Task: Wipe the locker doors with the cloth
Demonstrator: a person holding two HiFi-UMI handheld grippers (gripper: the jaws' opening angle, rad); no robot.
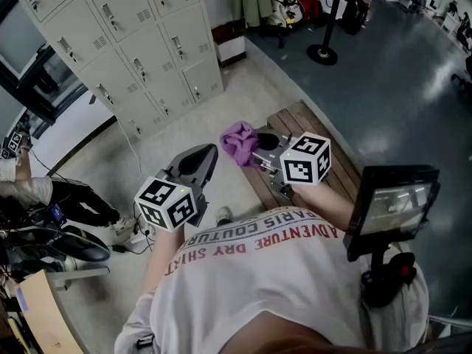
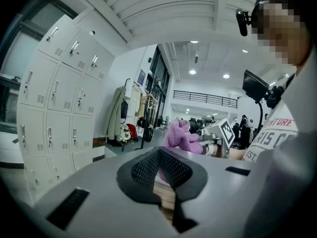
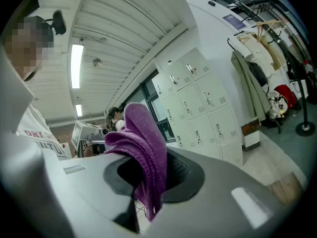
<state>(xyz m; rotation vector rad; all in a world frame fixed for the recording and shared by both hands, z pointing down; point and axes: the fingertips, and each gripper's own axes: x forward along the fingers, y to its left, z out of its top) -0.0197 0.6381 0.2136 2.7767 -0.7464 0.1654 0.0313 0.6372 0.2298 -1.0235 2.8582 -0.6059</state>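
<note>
Jaws of right gripper [image 1: 258, 152] tight on cloth [image 1: 237, 141], lockers [image 1: 125, 50] well apart.

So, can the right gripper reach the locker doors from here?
Probably not yet. The right gripper, shut on the purple cloth, hangs over the wooden bench, and floor separates it from the lockers. Nothing blocks the way; stepping closer should do.

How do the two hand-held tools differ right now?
The right tool is shut on a purple cloth, while the left tool is shut with nothing between its jaws. The right tool hangs above the wooden bench, and the left tool hangs over the floor beside it. Both are grey and point toward the lockers.
</note>
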